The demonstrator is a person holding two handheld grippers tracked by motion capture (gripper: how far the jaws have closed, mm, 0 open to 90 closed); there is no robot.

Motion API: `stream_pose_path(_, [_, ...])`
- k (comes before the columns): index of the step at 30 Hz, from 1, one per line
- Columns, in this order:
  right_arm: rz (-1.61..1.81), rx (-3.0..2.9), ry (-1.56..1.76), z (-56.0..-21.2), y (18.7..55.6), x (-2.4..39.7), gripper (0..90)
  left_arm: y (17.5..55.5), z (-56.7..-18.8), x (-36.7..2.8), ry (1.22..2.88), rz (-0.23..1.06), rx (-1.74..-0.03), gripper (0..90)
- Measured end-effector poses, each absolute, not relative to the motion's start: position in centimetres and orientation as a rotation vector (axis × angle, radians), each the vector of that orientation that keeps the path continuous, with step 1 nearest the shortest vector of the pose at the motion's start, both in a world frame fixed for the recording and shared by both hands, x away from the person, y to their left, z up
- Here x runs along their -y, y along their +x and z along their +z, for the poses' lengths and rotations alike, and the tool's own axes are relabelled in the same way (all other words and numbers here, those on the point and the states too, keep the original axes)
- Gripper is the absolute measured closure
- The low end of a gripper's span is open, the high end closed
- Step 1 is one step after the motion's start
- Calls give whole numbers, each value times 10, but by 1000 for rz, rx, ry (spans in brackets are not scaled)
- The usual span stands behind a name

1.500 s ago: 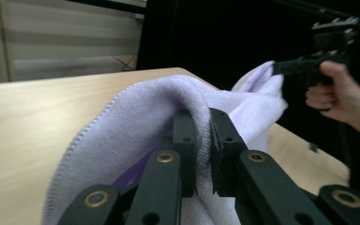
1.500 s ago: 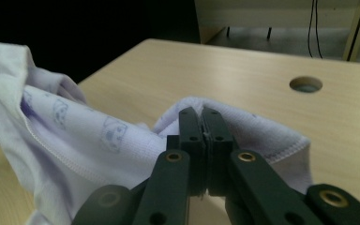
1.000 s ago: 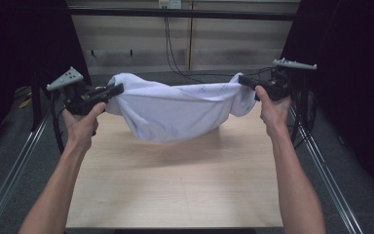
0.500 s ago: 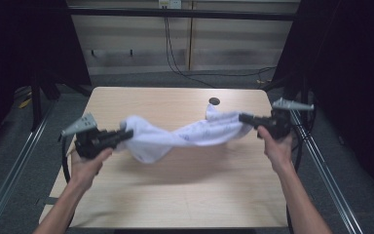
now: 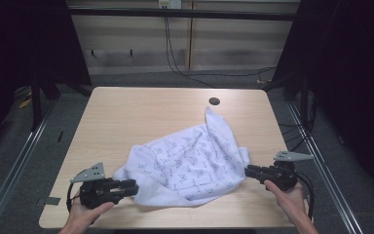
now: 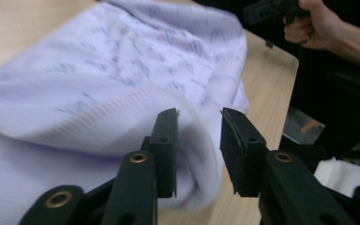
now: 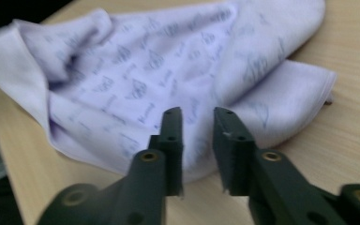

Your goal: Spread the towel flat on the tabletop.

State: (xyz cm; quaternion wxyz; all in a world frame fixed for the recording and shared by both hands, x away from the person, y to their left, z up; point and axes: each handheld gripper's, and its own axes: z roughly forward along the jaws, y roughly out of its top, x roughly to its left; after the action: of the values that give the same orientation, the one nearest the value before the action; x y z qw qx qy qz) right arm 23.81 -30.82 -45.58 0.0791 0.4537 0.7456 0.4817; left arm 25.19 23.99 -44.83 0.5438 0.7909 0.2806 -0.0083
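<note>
A white cloth (image 5: 190, 165) with a small blue print lies crumpled on the wooden table (image 5: 141, 112), one corner sticking up toward the far side. My left gripper (image 5: 135, 186) sits at the cloth's near left edge. In the left gripper view its jaws (image 6: 199, 126) have just been opening, and a fold of the cloth (image 6: 98, 70) lies loose in the gap. My right gripper (image 5: 247, 170) is at the cloth's right edge. Its jaws (image 7: 197, 122) have just been opening too, apart over the cloth's (image 7: 145, 70) hem without pressing it.
A dark round hole (image 5: 214, 101) sits in the tabletop near the far edge. Metal rails run along both sides of the table, and dark curtains hang beyond. The other hand (image 6: 309, 23) with its gripper shows far off in the left gripper view.
Both hands came down and toward the near edge, bringing the stretched cloth from the air onto the table. Both grippers let go and now stand open at its edges.
</note>
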Motion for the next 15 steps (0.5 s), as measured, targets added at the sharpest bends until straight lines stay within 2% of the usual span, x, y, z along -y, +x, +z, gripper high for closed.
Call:
stream_pose_path(3, [1450,-2180,1375,-451,243,313,648,278,-446,-236,1902,52,-687,652])
stream_pose_path(6, [1431,-2186,1380,-458,260,311,612,317,-459,-224,1915,48,-750,675])
stream_pose_path(9, [1407,-2239,1368,-463,273,299,588,346,-474,-208,1967,46,-791,613])
stream_pose_path(11, [1392,-2257,1349,-463,277,290,563,354,-484,-198,2029,41,-810,557])
stream_pose_path(12, [1375,-2264,1345,-463,278,287,556,354,-490,-193,2077,43,-811,557])
stream_pose_path(13, [1365,-2265,1336,-464,280,285,550,353,-497,-190,2132,39,-796,599])
stream_pose_path(14, [1360,-2263,1338,-464,281,285,547,349,-501,-189,2181,48,-771,698])
stream_pose_path(15, [1357,-2252,1345,-465,282,287,546,345,-500,-190,2180,47,-771,724])
